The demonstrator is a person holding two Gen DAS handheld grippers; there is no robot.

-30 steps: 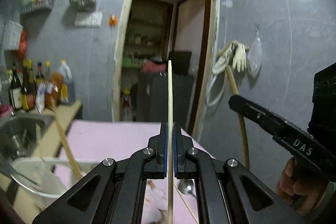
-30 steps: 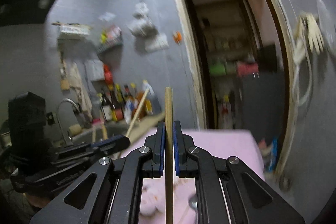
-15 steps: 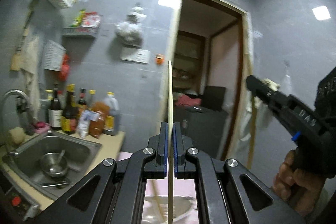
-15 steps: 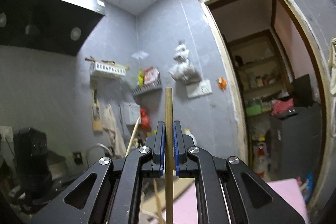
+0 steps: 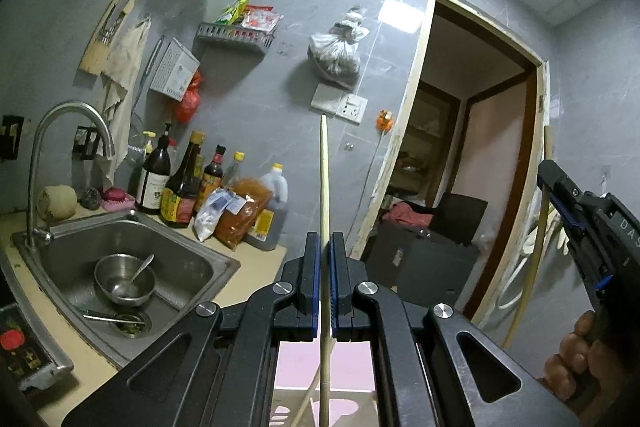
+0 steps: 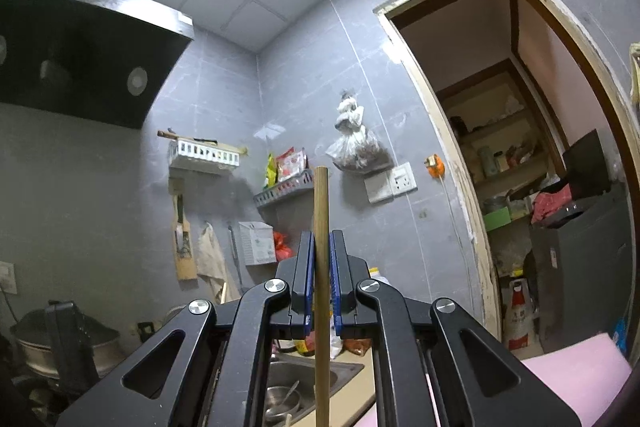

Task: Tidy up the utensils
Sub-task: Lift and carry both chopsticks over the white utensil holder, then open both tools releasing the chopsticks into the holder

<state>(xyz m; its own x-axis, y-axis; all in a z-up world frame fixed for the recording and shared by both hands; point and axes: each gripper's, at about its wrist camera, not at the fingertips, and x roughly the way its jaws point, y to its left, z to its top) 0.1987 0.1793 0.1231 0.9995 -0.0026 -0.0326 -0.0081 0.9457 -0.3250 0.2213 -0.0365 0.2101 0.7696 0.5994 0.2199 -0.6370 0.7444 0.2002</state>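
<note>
1. Now, in the left wrist view, your left claw (image 5: 325, 247) is clamped on a thin pale chopstick (image 5: 324, 179). It stands upright between the pads, and most of its length rises above them. Its lower end hangs over the pink mat (image 5: 300, 359). Such a thin stick could turn or slide in the pads if you swing quickly, and the tip could knock the bottles (image 5: 180, 183) by the sink (image 5: 132, 267).
2. In the right wrist view, your right claw (image 6: 321, 247) pinches a thicker brown stick (image 6: 321, 211), also upright, with the top above the pads. Here the wall basket (image 6: 204, 153) looks like a possible goal; this is only my judgement. A tilted stick could miss its opening.
</note>
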